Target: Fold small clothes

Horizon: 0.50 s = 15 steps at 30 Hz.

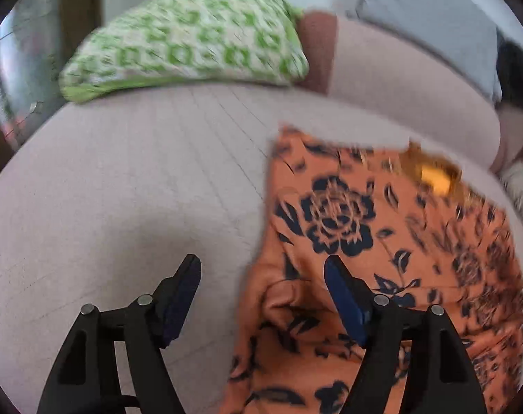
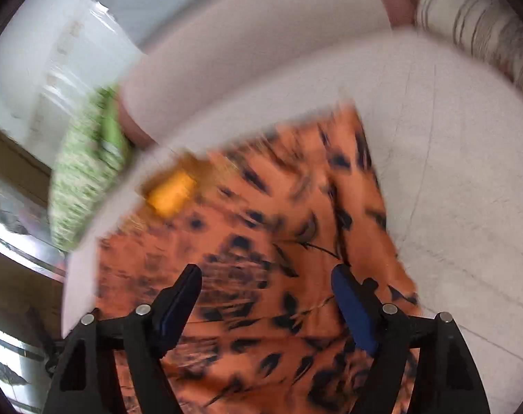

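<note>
Through my left wrist camera the left gripper (image 1: pixel 263 267) sits at the bottom centre of the frame with its tongs spread wide and nothing between them; one finger hangs over bare cushion, the other over the edge of the orange garment (image 1: pixel 382 276). That garment, orange with a dark blue flower print, lies spread on the pale sofa seat (image 1: pixel 123 179) and fills the lower right of this view, with a yellow label (image 1: pixel 433 176) showing near its upper edge. A green-and-white patterned pillow (image 1: pixel 189 41) rests against the backrest in the upper left, well apart from the cloth, and a grey cushion (image 1: pixel 430 17) sits in the upper right. In my right wrist camera the right gripper (image 2: pixel 266 272) is likewise spread and holding nothing, both fingers over the garment, which covers the centre and bottom of the frame. The picture is blurred. A striped cushion (image 2: pixel 485 24) shows at the upper right.
</note>
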Each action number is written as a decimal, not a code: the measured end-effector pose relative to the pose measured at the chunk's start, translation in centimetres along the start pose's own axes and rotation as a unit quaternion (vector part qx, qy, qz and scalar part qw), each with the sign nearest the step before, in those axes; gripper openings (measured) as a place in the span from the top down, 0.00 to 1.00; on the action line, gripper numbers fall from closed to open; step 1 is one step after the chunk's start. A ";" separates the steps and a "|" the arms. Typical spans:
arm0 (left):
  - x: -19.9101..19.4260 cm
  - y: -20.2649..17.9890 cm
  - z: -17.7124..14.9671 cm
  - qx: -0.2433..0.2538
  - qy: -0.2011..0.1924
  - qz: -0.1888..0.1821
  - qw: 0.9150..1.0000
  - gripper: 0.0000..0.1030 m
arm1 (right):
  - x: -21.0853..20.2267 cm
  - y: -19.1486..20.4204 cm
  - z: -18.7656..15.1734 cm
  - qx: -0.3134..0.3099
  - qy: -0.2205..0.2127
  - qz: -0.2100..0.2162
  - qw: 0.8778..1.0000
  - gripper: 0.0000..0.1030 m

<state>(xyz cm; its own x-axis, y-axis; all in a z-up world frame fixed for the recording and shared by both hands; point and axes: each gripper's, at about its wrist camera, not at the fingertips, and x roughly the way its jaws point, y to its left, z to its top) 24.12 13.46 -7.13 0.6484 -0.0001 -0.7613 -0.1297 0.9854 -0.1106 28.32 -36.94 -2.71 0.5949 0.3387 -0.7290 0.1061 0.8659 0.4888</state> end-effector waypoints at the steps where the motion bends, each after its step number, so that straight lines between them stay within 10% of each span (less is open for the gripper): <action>1: -1.0 0.4 -0.2 -0.005 -0.003 -0.008 1.000 0.27 | -2.7 0.6 -0.7 -0.020 -0.020 -0.009 1.000 0.22; 7: -8.8 2.3 -5.2 -0.010 0.003 -0.034 0.999 0.25 | -9.9 -0.5 -7.0 -0.037 0.016 -0.029 0.999 0.21; 15: -13.4 5.6 -16.5 -0.020 0.120 -0.048 0.991 0.24 | -13.3 -7.3 -19.1 0.011 0.119 -0.041 0.992 0.21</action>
<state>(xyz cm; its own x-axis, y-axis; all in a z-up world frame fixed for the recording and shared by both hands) 2.34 16.14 -8.03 0.4625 -0.1390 -0.8757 -0.1085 0.9713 -0.2115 4.42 -40.75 -5.75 0.3793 0.3475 -0.8575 0.1656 0.8863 0.4325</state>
